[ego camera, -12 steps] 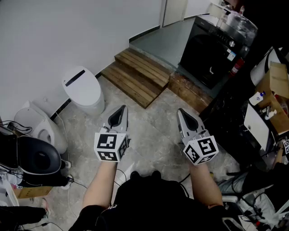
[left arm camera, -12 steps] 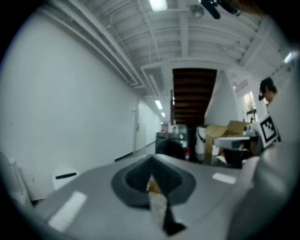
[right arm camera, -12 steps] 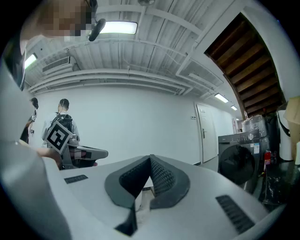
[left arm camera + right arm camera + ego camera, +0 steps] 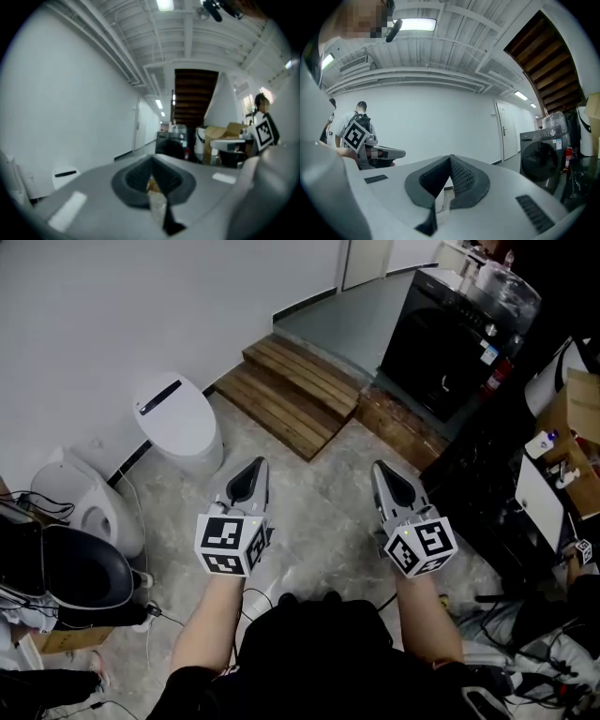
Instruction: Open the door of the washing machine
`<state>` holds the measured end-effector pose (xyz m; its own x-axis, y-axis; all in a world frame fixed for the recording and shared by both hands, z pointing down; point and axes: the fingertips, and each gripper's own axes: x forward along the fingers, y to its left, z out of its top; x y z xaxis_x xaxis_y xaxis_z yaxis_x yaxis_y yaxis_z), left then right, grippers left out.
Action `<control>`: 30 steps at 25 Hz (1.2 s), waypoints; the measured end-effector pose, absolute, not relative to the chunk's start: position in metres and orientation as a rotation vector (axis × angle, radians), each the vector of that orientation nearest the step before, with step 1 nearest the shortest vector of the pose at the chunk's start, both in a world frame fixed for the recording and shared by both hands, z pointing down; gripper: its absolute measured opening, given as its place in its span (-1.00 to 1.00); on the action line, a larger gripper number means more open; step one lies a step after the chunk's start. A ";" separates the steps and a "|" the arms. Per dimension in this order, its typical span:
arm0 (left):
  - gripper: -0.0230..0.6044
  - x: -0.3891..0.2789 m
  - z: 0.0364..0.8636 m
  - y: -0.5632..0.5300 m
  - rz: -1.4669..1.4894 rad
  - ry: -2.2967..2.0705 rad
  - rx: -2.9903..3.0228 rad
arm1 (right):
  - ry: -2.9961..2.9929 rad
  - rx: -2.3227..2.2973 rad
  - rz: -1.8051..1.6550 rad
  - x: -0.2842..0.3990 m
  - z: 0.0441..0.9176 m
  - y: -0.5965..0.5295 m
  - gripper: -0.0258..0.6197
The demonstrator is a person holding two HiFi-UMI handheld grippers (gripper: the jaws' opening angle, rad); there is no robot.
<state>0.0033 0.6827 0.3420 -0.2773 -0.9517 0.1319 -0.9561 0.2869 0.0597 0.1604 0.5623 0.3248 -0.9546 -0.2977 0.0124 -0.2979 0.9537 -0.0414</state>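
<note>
The left gripper and right gripper are held side by side above a marbled floor, pointing away from the person. A black washing machine stands well ahead at upper right, its door closed, beyond the wooden steps.

No words, brands or numbers can be read. The washing machine carries a small blue-and-white sticker near its top edge, too small to make out. The cubes on the left gripper and right gripper show only square black-and-white patterns.

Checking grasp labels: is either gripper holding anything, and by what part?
Nothing held. Left gripper and right gripper are both shut and empty, short of the washing machine.
</note>
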 end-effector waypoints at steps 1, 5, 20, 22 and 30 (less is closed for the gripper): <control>-0.90 -0.001 0.343 0.686 0.053 -2.397 1.802 | -3.098 0.474 0.072 0.154 0.326 0.566 -0.94; -0.90 -0.010 0.350 0.689 0.055 -2.384 1.814 | -3.087 0.454 0.082 0.140 0.336 0.576 -0.94; -0.90 -0.058 0.385 0.522 0.088 -2.265 1.859 | -3.076 0.552 0.245 0.101 0.365 0.414 -0.93; -0.90 -0.067 0.379 0.485 0.085 -2.263 1.860 | -3.080 0.531 0.269 0.089 0.364 0.379 -0.93; -0.90 -0.093 0.368 0.361 0.093 -2.250 1.879 | -3.074 0.450 0.305 0.049 0.364 0.273 -0.93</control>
